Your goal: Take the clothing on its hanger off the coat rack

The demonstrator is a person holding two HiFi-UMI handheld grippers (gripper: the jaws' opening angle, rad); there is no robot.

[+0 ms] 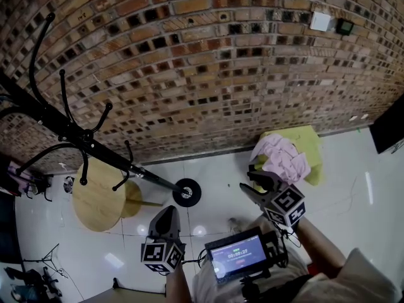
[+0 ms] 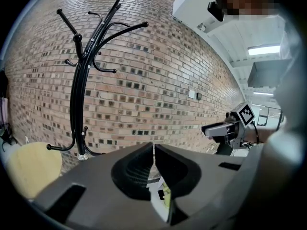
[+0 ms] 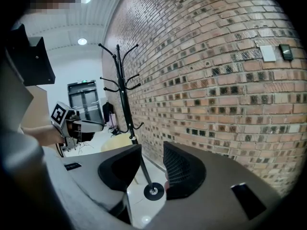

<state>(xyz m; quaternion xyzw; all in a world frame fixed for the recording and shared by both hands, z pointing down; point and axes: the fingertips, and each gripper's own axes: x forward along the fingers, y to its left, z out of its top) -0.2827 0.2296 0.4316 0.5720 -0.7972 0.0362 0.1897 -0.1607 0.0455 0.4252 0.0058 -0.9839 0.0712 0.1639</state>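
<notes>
The black coat rack stands against the brick wall with its hooks bare; its round base rests on the white floor. A pink garment lies crumpled on a yellow-green seat to the right, and no hanger shows. My right gripper hangs just left of the garment, jaws apart and empty. In the right gripper view the gripper frames the far-off rack between its jaws. My left gripper sits lower, near the base. Its jaws meet with nothing between them, and the rack stands ahead of it.
A round wooden table stands left of the rack's base. A small screen device is mounted in front of the person's body. Stands and cables sit on the floor at the lower left. Glossy white tiles run along the brick wall.
</notes>
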